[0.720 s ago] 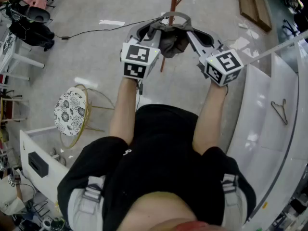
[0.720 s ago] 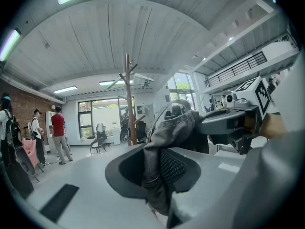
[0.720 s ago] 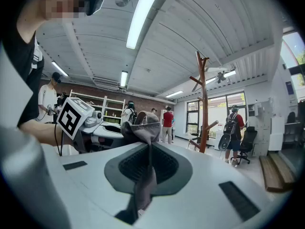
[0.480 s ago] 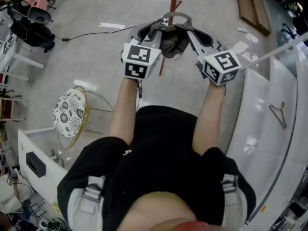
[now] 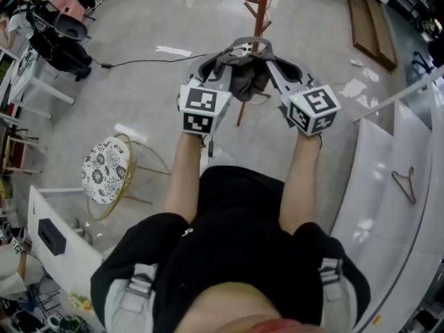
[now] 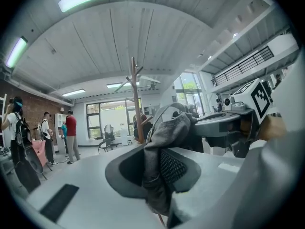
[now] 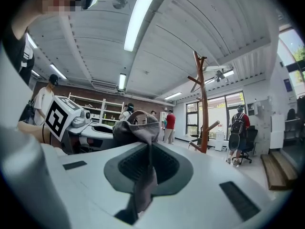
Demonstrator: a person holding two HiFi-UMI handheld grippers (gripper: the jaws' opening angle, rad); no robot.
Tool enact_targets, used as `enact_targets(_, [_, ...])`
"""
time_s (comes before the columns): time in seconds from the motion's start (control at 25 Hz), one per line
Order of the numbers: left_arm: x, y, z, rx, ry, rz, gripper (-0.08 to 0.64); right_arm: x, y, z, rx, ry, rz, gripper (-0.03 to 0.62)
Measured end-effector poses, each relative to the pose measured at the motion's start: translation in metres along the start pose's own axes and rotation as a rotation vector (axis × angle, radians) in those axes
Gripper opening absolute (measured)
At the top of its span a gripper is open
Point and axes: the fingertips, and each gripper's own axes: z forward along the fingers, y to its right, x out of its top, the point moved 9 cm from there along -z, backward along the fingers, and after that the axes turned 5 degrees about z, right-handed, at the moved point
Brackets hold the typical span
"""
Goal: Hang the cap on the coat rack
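Note:
A grey cap (image 5: pixel 243 71) hangs between my two grippers, held up in front of the person's chest. The left gripper (image 5: pixel 220 60) is shut on one side of its fabric (image 6: pixel 162 142), and the right gripper (image 5: pixel 269 60) is shut on the other side (image 7: pixel 138 132). The cap's strap loops above the jaws. The wooden coat rack (image 5: pixel 258 19) stands just beyond the cap, its pole running down behind it. It rises ahead in the left gripper view, coat rack (image 6: pixel 137 99), and off to the right in the right gripper view, coat rack (image 7: pixel 204 109).
A round stool with a patterned seat (image 5: pixel 105 168) stands at the person's left. A white counter (image 5: pixel 388 165) with a clothes hanger (image 5: pixel 404 184) runs along the right. A chair with dark bags (image 5: pixel 59 37) and a floor cable (image 5: pixel 139 64) lie far left. Several people (image 6: pixel 71 132) stand in the background.
Both grippers keep their hold on the cap. The right gripper has shifted slightly leftward, and more of the coat rack now shows above the cap.

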Motion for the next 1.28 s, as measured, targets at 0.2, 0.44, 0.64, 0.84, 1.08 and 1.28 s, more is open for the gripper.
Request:
enact_targets(0.2, [-0.011, -0.006, 0.011, -0.007, -0.038, 0.006, 0.049, -0.015, 0.006, 0.013, 0.000, -0.023, 0.029, 0.005])
enact_targets(0.44, [-0.014, -0.003, 0.050, -0.062, -0.035, 0.023, 0.049, -0.024, 0.038, 0.015, -0.064, -0.020, 0.048, 0.008])
enact_targets(0.64, [-0.011, -0.004, 0.091, -0.109, -0.043, 0.054, 0.049, -0.031, 0.072, 0.028, -0.145, -0.006, 0.074, 0.011])
enact_targets(0.84, [-0.029, -0.033, 0.138, -0.112, -0.107, 0.023, 0.049, -0.047, 0.103, 0.072, -0.143, -0.026, 0.139, 0.011])
enact_targets(1.08, [-0.040, -0.069, 0.200, -0.133, -0.098, -0.004, 0.049, -0.052, 0.145, 0.130, -0.157, -0.015, 0.186, 0.011])
enact_targets(1.28, [-0.048, -0.101, 0.249, -0.136, -0.119, -0.019, 0.049, -0.048, 0.178, 0.176, -0.160, -0.057, 0.169, 0.011])
